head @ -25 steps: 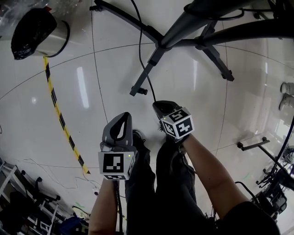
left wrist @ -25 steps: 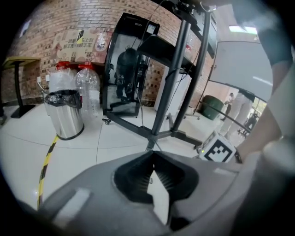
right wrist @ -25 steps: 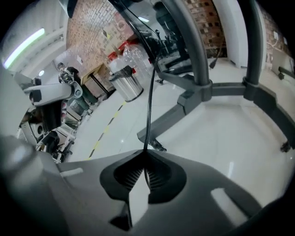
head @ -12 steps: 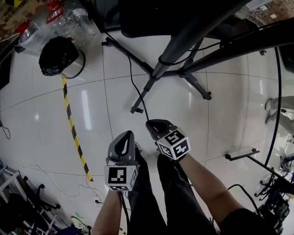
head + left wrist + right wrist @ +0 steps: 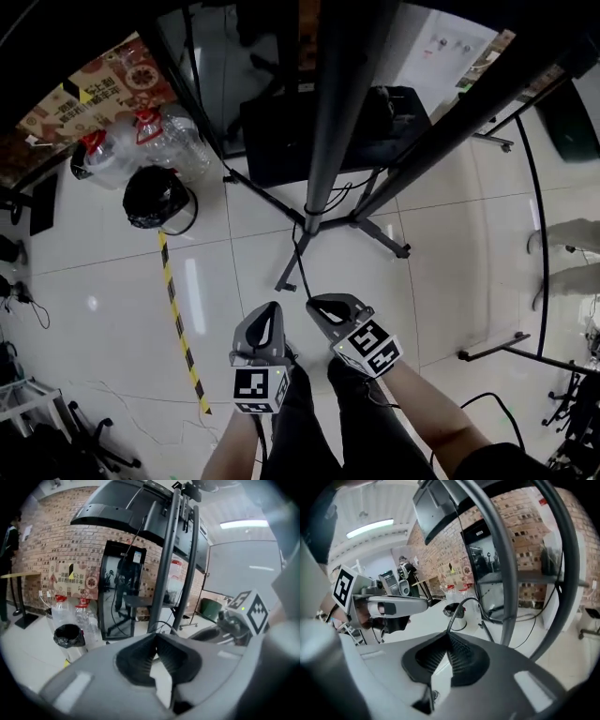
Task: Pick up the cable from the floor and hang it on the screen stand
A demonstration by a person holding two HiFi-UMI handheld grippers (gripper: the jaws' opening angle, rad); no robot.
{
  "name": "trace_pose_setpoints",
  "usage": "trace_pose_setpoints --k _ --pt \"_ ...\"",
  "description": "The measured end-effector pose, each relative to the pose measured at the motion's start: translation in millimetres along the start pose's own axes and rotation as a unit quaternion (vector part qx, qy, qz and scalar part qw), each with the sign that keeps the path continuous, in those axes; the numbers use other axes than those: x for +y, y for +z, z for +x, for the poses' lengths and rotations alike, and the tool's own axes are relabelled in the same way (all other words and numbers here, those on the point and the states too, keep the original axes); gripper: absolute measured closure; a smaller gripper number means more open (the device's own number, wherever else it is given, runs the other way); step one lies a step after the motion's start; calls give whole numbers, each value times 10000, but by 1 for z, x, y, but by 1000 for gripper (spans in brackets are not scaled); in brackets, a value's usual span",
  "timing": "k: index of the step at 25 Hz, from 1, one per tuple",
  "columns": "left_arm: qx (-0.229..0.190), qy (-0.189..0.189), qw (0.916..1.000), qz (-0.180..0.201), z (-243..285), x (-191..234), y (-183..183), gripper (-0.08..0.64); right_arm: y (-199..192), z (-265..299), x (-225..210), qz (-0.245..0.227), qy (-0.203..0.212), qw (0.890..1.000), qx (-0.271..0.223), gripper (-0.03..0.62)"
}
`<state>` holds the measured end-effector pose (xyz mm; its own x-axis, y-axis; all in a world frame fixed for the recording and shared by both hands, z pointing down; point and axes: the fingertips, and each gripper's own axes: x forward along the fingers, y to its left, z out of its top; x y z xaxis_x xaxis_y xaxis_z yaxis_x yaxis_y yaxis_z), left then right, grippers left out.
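Right gripper [image 5: 447, 634] rose, clamped on thin black cable [image 5: 454, 610] arching fwd; left gripper [image 5: 155, 635] up too, closed empty.

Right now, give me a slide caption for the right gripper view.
Right gripper clamped on a black cable arcing up before the screen stand's pole.

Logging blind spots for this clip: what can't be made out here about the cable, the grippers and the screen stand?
Left gripper view: the left gripper has its jaws together; whether they pinch anything is hidden by the jaws themselves.
Head view: the cable, pinched by the right gripper, vanishes among other wires at the screen stand's foot.
Head view: the stand's top is cut off by the upper edge.
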<state>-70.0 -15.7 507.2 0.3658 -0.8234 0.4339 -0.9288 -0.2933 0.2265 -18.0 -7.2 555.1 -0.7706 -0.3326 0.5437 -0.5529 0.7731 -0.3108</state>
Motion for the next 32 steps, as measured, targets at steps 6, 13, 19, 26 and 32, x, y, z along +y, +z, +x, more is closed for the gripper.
trace_pose_setpoints --k 6,13,19,26,32 --pt "-472 -292 9977 389 -7 -47 76 555 82 -71 2 -1359 -259 9904 35 575" --pt "-1082 -328 9919 571 -41 -83 172 555 171 -150 12 -2007 -744 9758 -450 575" --pt "-1529 -745 9816 865 -66 -134 250 555 250 -226 15 -2662 -1252 9510 -957 575" --pt "-1803 -1223 9713 950 -70 -190 341 555 351 -312 2 -3258 -1667 9164 -1623 575" --pt "-2160 -1698 9566 968 -65 -229 430 555 440 -378 -23 -3444 -2228 8867 -2132 575"
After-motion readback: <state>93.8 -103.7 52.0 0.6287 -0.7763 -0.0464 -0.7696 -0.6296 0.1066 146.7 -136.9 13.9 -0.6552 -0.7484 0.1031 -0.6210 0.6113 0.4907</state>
